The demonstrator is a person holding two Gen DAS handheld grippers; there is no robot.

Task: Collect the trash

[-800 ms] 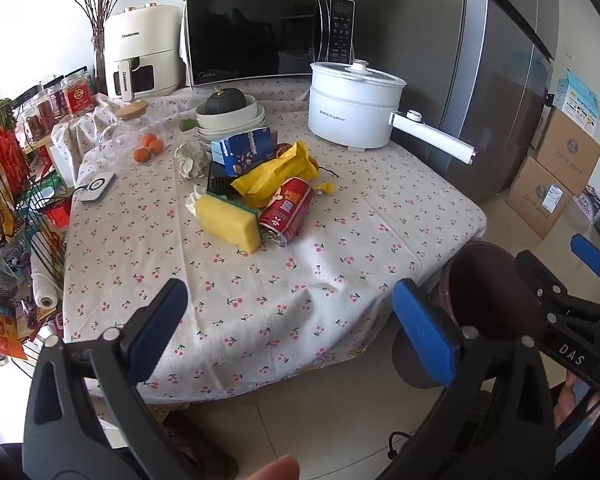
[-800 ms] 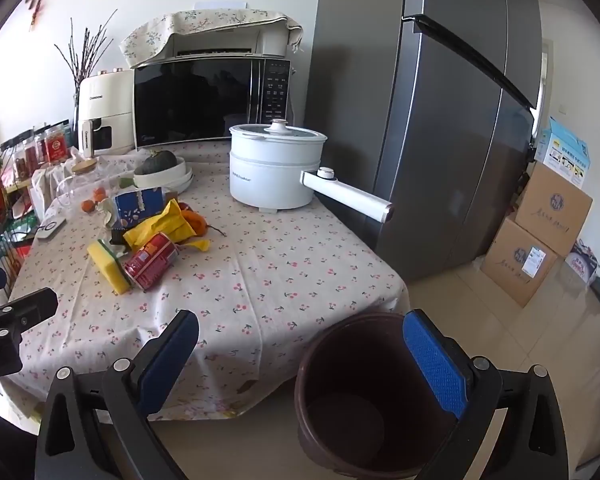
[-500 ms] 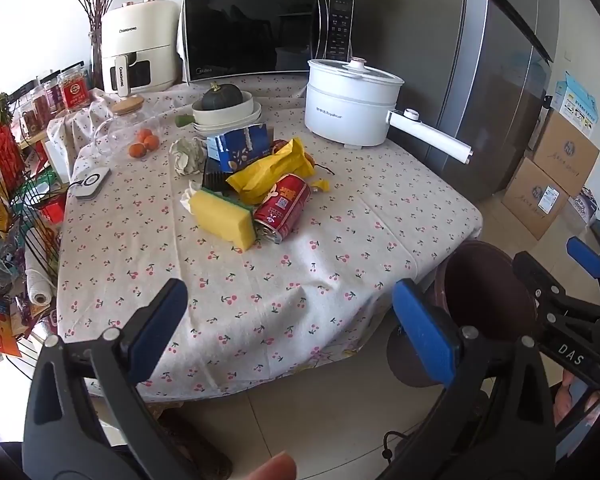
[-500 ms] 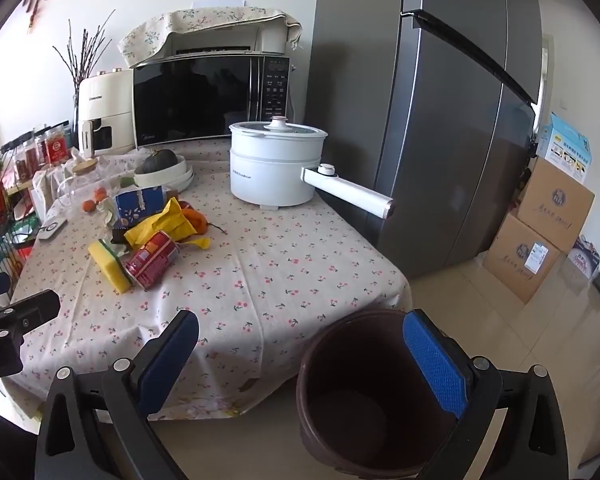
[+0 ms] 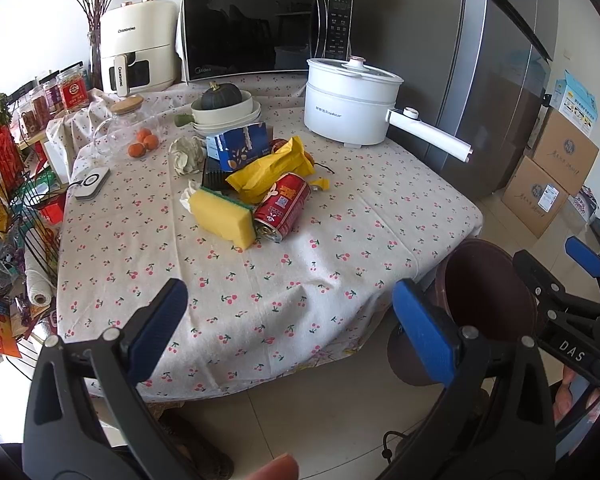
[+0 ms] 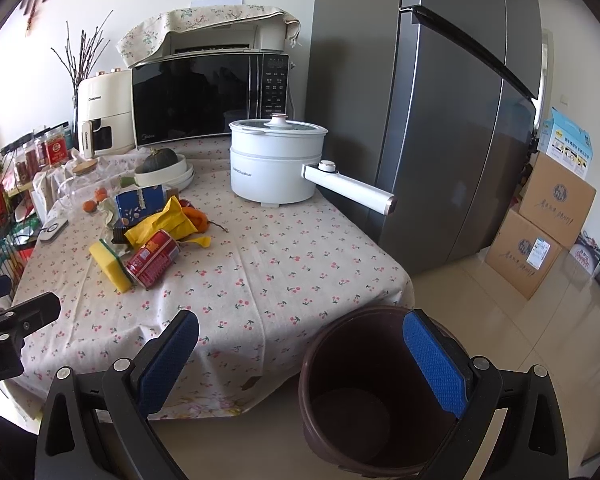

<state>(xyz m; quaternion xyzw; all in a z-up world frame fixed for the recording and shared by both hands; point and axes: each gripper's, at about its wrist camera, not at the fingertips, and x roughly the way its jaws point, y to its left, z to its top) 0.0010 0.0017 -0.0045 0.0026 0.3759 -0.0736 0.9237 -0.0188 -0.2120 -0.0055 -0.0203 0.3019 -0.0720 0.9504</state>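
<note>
Holding both tools spread wide and empty, you have the left tool (image 5: 288, 316) over the near edge of the table (image 5: 260, 300) and the right tool (image 6: 300, 354) beside it, above the brown trash bin (image 6: 376, 400) on the floor at the table's corner. The trash sits in a heap mid-table: a red can (image 5: 282, 210) lying on its side, touching a yellow sponge (image 5: 222, 218), with a yellow wrapper (image 5: 270, 172) resting over the can's far end. A blue carton (image 5: 238, 146) stands just behind them, with crumpled paper (image 5: 186, 156) beside it. A white cooking pot (image 5: 350, 102) sits farther back.
</note>
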